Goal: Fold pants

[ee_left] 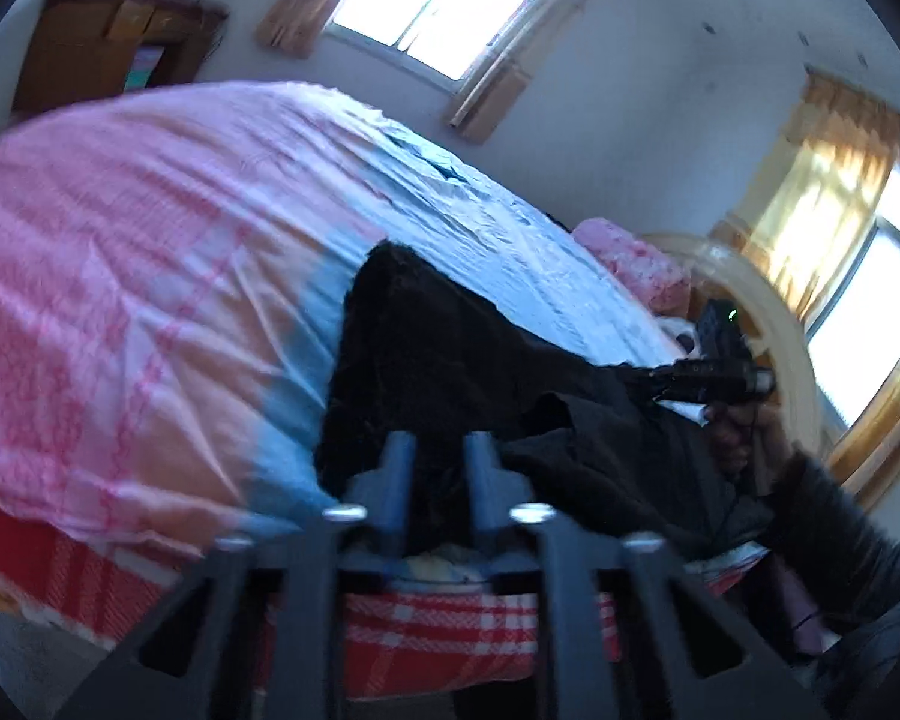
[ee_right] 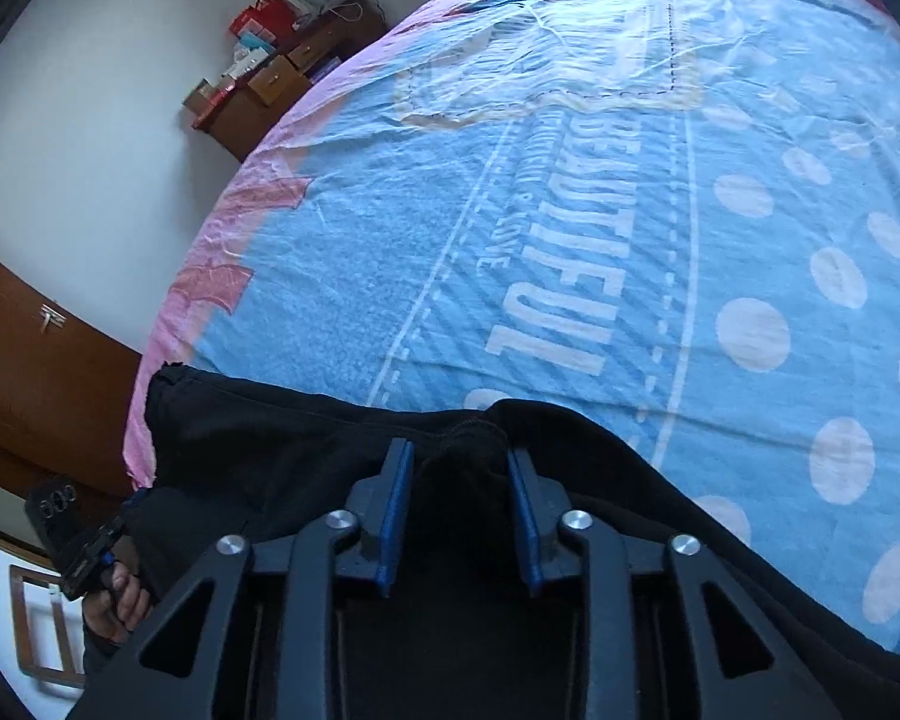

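Black pants (ee_left: 438, 348) lie near the edge of a bed covered with a blue and pink sheet (ee_left: 120, 240). My left gripper (ee_left: 441, 462) is shut on a bunched edge of the pants, with dark fabric filling the gap between its blue pads. In the right wrist view the pants (ee_right: 270, 438) spread across the near edge of the blue sheet (ee_right: 570, 210). My right gripper (ee_right: 459, 480) is shut on a raised fold of the pants. Each gripper shows in the other's view, held by a hand: the right gripper (ee_left: 660, 384) and the left gripper (ee_right: 99, 546).
A pink pillow (ee_left: 636, 264) and a curved headboard (ee_left: 768, 324) stand at the bed's far end. A wooden cabinet (ee_left: 102, 54) piled with boxes is against the wall near a window (ee_left: 444, 6). A red checked sheet (ee_left: 438, 630) hangs below the bed's edge. A brown door (ee_right: 24, 372) is at left.
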Demonstrator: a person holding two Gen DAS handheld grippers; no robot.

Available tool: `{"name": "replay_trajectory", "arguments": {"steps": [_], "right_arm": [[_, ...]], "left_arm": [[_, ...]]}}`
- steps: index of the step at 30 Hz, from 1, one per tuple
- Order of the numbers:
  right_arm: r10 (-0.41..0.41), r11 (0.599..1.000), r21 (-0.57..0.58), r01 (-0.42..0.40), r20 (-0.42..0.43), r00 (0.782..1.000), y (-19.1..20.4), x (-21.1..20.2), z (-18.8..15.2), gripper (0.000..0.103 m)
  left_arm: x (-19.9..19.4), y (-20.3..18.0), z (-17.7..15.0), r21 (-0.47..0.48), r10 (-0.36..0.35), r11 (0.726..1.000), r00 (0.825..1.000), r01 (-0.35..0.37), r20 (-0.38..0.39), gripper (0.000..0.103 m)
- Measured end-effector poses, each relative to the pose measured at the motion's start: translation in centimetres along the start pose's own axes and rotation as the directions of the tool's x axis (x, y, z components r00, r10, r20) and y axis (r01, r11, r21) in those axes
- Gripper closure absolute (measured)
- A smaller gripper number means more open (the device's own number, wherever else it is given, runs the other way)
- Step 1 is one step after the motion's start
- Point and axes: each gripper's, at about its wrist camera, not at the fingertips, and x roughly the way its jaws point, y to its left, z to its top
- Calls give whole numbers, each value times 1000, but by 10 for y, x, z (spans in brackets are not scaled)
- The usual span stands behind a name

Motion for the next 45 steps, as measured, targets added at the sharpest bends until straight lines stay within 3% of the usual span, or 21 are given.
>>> {"name": "replay_trajectory", "arguments": {"steps": [3,12,19,22,24,26,27,29,31,33,34,36,42,45], "right_arm": [[20,1000,-11,-20,17,1000,2,-6,-2,94],[69,997,-26,-67,113,991,11,-27,2,96],[80,995,49,-85,99,992,-10,-7,0,96],[93,994,44,-97,90,992,-12,-3,-3,95],[100,994,34,-104,92,991,-12,-5,-5,95],[114,993,24,-117,85,990,-12,-6,-6,95],[111,993,17,-113,86,990,-11,-6,-6,95],[123,992,16,-125,84,989,-12,-6,-8,95],[126,992,18,-128,86,988,-14,-5,-9,95],[128,991,18,-130,87,988,-14,-4,-9,95],[129,991,19,-131,87,988,-15,-3,-9,95],[132,991,18,-134,88,987,-15,-3,-9,95],[140,990,-11,-140,154,978,-9,-19,-10,95],[103,995,-35,-98,175,979,-4,-21,-8,95]], "left_arm": [[7,-6,5,19,-4,1000,1000,5,-19,103],[0,-5,45,75,92,992,992,-99,87,103],[26,-11,51,94,97,991,995,-98,15,103],[41,-14,61,102,127,987,992,-125,-8,93],[49,-15,66,106,151,983,988,-148,-21,65],[55,-16,70,111,161,981,987,-158,-16,46],[56,-17,71,112,160,981,987,-157,-12,43],[60,-18,73,112,134,985,991,-131,-16,45],[67,-16,75,115,138,984,990,-134,-27,56],[77,-15,75,116,143,984,988,-135,-63,76],[81,-13,75,110,149,984,986,-140,-80,76],[86,-10,76,99,135,987,986,-125,-100,93],[76,-24,104,169,117,980,992,-109,-38,93],[86,-23,113,233,136,965,989,-120,-55,93]]}}
